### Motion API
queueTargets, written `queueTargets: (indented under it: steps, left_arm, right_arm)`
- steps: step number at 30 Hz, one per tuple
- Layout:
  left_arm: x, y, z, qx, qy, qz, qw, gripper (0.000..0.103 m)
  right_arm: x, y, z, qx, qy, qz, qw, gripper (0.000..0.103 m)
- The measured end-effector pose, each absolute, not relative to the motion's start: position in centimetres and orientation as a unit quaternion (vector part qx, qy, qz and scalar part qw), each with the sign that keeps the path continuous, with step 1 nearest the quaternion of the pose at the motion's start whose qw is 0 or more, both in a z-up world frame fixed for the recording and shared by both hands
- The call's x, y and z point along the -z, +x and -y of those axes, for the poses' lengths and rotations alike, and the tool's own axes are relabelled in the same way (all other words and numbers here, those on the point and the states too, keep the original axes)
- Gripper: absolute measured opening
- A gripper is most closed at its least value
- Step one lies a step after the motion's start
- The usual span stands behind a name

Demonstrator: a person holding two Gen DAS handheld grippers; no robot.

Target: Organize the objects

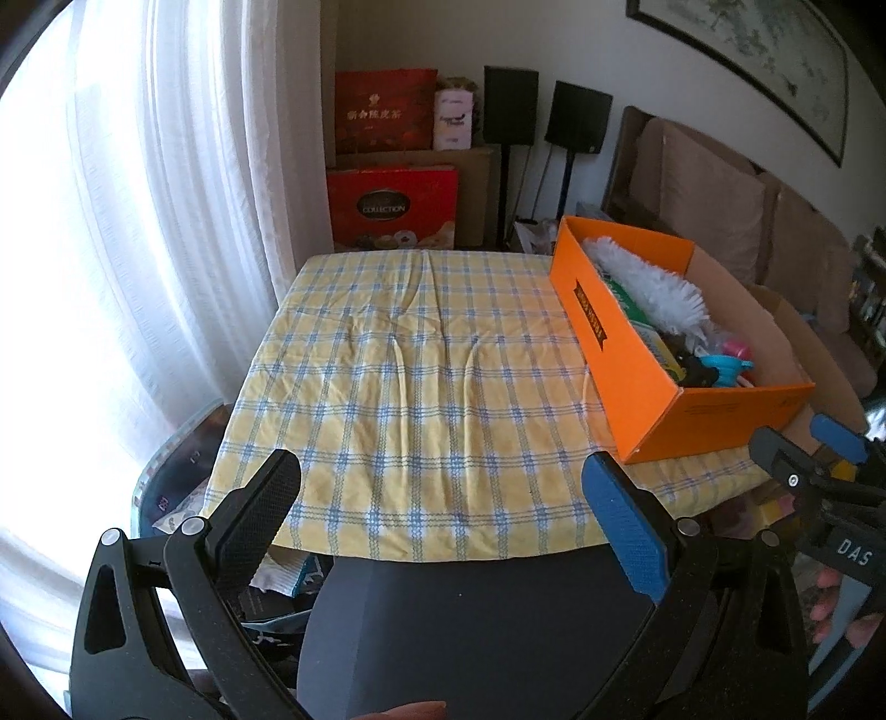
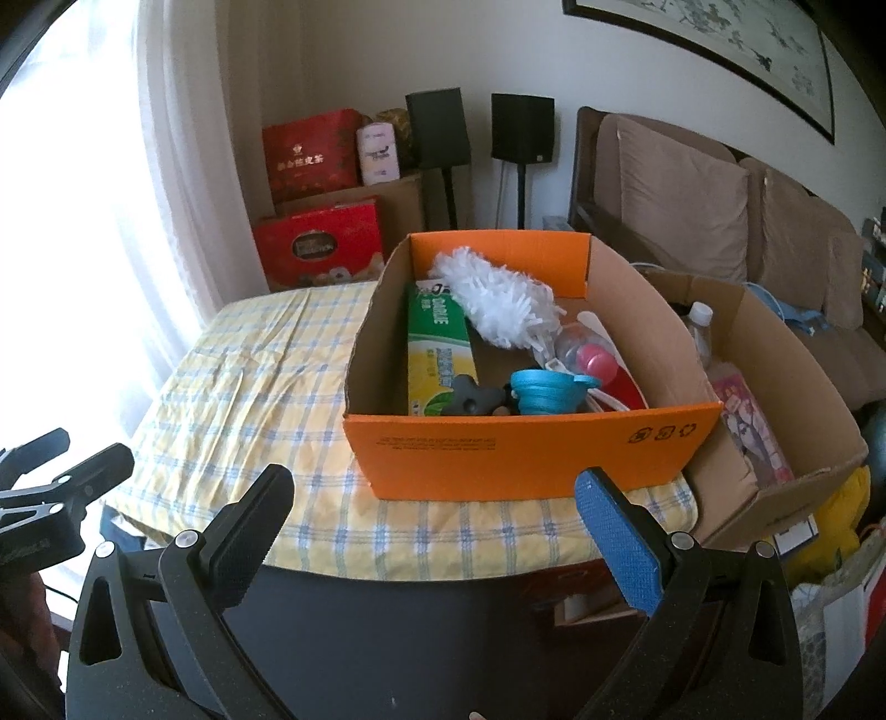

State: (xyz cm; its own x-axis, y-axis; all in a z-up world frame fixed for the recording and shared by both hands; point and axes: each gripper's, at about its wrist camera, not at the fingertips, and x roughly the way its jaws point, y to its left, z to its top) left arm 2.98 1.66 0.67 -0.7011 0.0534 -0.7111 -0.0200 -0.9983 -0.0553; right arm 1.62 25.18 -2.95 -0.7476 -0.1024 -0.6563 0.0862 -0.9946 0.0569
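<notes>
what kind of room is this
Most likely a home living room: a cushioned sofa, two speakers on stands, a framed painting, and a table under a checked cloth.

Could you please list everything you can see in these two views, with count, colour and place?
Orange box: one, on the table's right side.
Duster: one, white, in the orange box, toward the back.
Green carton: one, green and yellow, along the box's left wall.
Collapsible cup: one, blue, front of the box.
Tablecloth: one, yellow and blue check, over the table.
Brown box: one, right of the orange box.
Red gift boxes: two, stacked in the corner.
Speakers: two, black, on stands by the wall.
Left gripper: open.
Right gripper: open.
</notes>
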Motion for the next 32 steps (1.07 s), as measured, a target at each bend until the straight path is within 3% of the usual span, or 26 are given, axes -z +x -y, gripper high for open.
queueTargets:
  steps: [32]
  left_arm:
    - [-0.66, 3.24, -1.90, -0.922, -0.386, 0.027, 0.020, 0.102]
  right_arm:
    - [2.56, 1.78, -24.85, 0.935, 0.350, 0.013, 0.048, 0.103]
